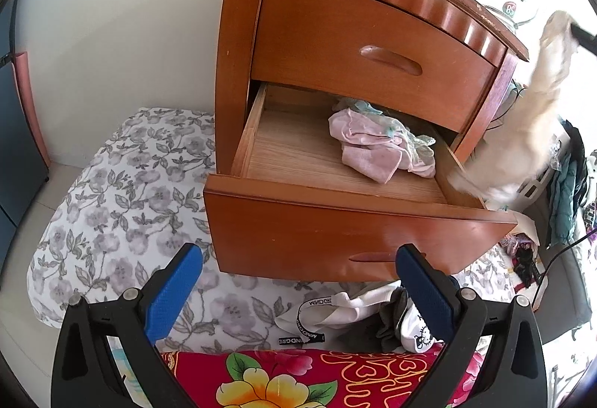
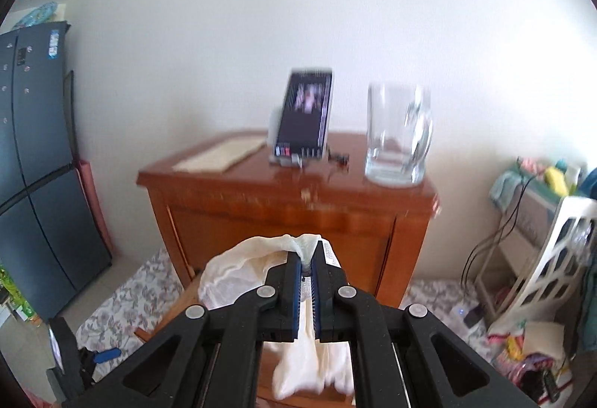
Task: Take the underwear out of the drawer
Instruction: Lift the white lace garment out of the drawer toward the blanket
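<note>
The lower drawer [image 1: 335, 217] of a wooden nightstand [image 1: 335, 27] stands pulled out. Inside lies a crumpled pile of pink and pale green underwear [image 1: 377, 143]. My right gripper [image 2: 308, 259] is shut on a cream underwear piece [image 2: 242, 266] that hangs down between and below its fingers. In the left wrist view that cream underwear [image 1: 530, 124] dangles, blurred, beside the drawer's right end, held from the upper right. My left gripper [image 1: 298, 273] stands open in front of the drawer, holding nothing.
A phone on a stand [image 2: 304, 121] and a glass mug [image 2: 397, 135] sit on the nightstand top. Clothes [image 1: 358, 314] lie on a floral mattress [image 1: 123, 206] below the drawer. A red flowered blanket [image 1: 298, 378] is nearest. A dark fridge [image 2: 33, 162] stands left, a white basket [image 2: 552, 259] right.
</note>
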`<state>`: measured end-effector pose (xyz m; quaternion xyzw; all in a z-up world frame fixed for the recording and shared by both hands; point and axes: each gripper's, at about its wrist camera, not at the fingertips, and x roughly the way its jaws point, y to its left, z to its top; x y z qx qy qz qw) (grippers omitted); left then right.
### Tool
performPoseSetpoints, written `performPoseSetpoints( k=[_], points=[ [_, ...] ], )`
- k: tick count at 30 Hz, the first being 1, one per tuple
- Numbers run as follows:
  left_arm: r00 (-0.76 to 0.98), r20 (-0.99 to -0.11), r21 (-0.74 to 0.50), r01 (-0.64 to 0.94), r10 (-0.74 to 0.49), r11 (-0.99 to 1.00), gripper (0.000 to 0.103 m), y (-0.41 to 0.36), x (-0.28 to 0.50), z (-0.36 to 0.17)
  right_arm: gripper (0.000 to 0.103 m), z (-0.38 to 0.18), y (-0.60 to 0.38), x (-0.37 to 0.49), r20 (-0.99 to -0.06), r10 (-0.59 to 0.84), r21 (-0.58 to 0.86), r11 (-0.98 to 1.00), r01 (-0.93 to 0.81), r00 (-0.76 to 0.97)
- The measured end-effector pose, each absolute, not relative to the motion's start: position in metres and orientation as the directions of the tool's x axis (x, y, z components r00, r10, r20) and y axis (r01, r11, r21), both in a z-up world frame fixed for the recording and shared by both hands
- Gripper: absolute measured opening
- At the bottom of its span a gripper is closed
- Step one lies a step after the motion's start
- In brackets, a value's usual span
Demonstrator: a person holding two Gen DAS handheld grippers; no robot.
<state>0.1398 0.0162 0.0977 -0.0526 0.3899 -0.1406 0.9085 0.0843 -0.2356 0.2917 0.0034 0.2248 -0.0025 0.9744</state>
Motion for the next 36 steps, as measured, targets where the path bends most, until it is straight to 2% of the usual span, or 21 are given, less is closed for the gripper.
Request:
performPoseSetpoints(
  k=[9,17,22,28,36],
  points=[
    [0.662,-0.684,-0.212,0.221,-0.306,0.952,0.103,0.017,0.135,0.102,0.005,0.342,-0.225,0.019,-0.276,0.027,0.01,1.0,-0.025,0.961],
    [0.671,-0.672,-0.215,0.225,-0.311,0.95,0.103,0.018,0.127,0.107,0.005,0.346,-0.21,-0.013,-0.276,0.046,-0.005,0.999,-0.05,0.96],
    [0.673,-0.671,-0.215,0.225,-0.311,0.95,0.103,0.018,0.125,0.108,0.005,0.327,-0.207,-0.015,-0.349,0.065,-0.011,0.997,-0.073,0.935],
    [0.672,-0.672,-0.213,0.228,-0.312,0.95,0.103,0.016,0.124,0.108,0.006,0.284,-0.209,-0.004,-0.482,0.097,0.026,0.995,-0.096,0.871],
    [0.668,-0.677,-0.21,0.228,-0.31,0.951,0.103,0.015,0.123,0.106,0.006,0.183,-0.208,0.029,-0.721,0.119,0.083,0.993,-0.085,0.682]
  ],
)
